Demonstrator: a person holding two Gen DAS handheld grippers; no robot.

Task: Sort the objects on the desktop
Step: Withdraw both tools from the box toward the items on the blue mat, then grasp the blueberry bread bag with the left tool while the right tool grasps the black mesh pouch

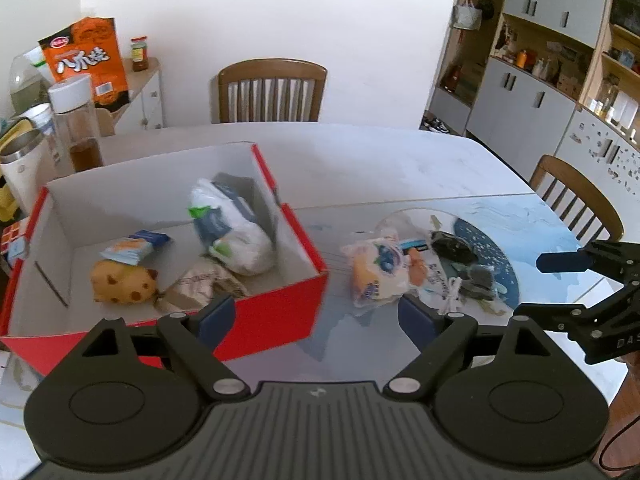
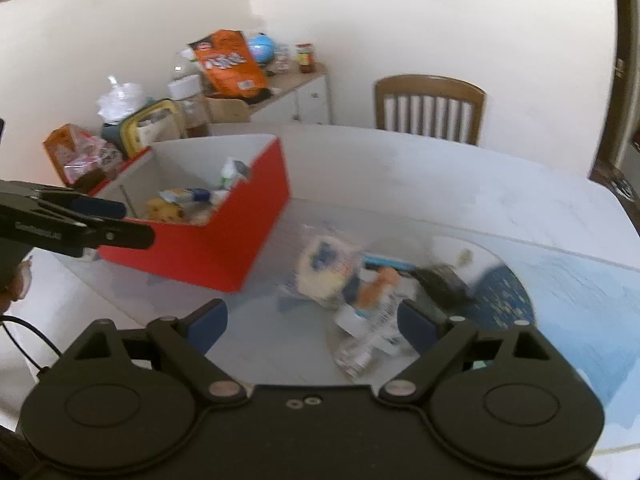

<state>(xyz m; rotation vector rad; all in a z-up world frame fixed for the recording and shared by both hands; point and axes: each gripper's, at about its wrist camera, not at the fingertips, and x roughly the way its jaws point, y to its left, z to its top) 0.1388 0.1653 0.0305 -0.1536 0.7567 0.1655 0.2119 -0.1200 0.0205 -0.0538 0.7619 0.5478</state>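
Observation:
A red box [image 1: 276,312] with a white inside stands on the table; it holds a yellow spotted toy [image 1: 122,282], a white plastic bag [image 1: 236,236], a small blue and orange packet [image 1: 134,248] and crumpled brown paper [image 1: 202,286]. The box also shows in the right wrist view [image 2: 224,232]. To its right lies a pile: a yellow and white snack packet [image 1: 374,272], an orange item [image 1: 418,266] and dark objects [image 1: 454,246]. My left gripper [image 1: 316,320] is open and empty, above the table between box and pile. My right gripper [image 2: 312,322] is open and empty, above the pile [image 2: 352,284].
A white table [image 1: 360,160] with a blue patterned mat [image 1: 520,248]. Wooden chairs [image 1: 272,90] stand behind and to the right. Bottles, a cup and an orange snack bag [image 1: 88,60] crowd the left. Shelves and cabinets [image 1: 540,80] line the right wall.

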